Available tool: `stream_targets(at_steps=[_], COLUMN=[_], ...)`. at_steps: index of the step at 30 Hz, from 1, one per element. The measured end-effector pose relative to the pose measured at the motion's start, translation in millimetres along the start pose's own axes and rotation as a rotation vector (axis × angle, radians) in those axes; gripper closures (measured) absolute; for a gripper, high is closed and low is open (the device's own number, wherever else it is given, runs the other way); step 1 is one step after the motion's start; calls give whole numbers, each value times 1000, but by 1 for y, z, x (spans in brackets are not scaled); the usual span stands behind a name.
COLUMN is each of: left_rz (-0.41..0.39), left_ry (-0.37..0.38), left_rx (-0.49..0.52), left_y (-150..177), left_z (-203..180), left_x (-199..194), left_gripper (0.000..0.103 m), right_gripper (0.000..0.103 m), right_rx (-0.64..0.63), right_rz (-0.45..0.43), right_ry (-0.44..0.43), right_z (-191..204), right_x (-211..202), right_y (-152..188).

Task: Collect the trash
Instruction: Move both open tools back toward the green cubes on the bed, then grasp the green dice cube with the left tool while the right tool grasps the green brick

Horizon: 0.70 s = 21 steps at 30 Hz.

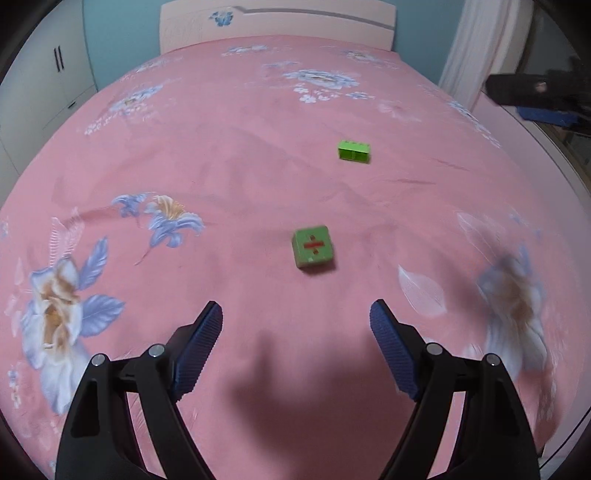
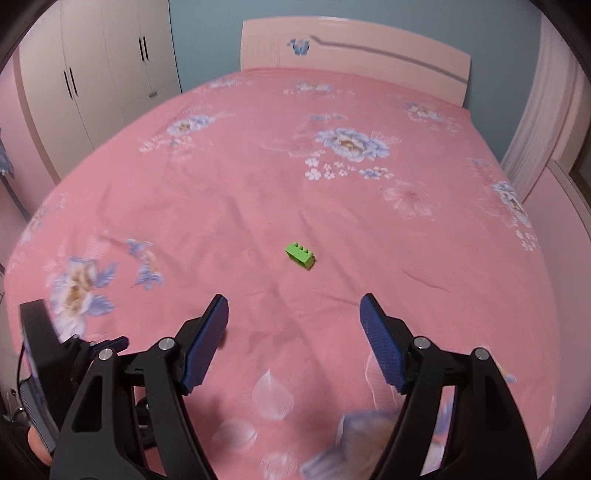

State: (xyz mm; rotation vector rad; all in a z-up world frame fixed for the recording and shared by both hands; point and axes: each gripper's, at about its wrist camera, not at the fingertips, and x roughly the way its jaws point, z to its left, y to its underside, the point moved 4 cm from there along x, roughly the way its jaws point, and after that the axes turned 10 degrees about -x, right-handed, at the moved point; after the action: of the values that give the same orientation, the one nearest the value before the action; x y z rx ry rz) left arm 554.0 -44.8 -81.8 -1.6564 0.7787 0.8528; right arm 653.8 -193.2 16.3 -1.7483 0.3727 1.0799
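Here: two green pieces on a pink bed, both grippers empty

From the left wrist view, the left gripper (image 1: 296,314) hangs over a pink flowered bedsheet (image 1: 221,155) with its jaws spread wide and nothing between them. A green cube (image 1: 312,246) with a red division sign on its top face lies on the sheet at about 12 o'clock from the jaws, a little ahead of the fingertips and not touching them. Farther off, at roughly 1 o'clock, a bright green building brick (image 1: 354,151) sits studs up, well apart from the cube. The gripper's shadow falls on the sheet between the two fingers. At about 2 o'clock, near the edge of the view, a dark blurred piece of the other gripper shows. A pale headboard (image 1: 277,22) closes the far end of the bed, a white wardrobe (image 1: 40,85) stands at 10 o'clock, and a white curtain (image 1: 476,48) hangs at 1 o'clock.

From the right wrist view, the right gripper (image 2: 294,308) is likewise held with its jaws wide apart and empty. The green building brick lies at 12 o'clock from it, a short way beyond the fingertips, turned at an angle on the sheet. The cube is not visible here. At 8 o'clock, part of the left gripper appears, dark and blurred.
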Motion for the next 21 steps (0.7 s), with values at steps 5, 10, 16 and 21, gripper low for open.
stream_targets(at_steps=[5,10,16,21], left_rz=[-5,-12,13,36], left_ry=[33,35,29,10], left_rx=[-42,-72,-78,-43], left_y=[-14,-24,-29,-30], left_z=[2,0,-3,-4], left_x=[28,53,78,94], left_gripper=[19,19,19,30], right_gripper=[30,30,30,35], right_rx=[-25,-56,-83,-120], right_rz=[44,109,167,211], right_ry=[10,52,46,62], right_z=[-6,-12,-15,-10], right_x=[68,131,190,225], right_y=[-14,-22,-29,-32])
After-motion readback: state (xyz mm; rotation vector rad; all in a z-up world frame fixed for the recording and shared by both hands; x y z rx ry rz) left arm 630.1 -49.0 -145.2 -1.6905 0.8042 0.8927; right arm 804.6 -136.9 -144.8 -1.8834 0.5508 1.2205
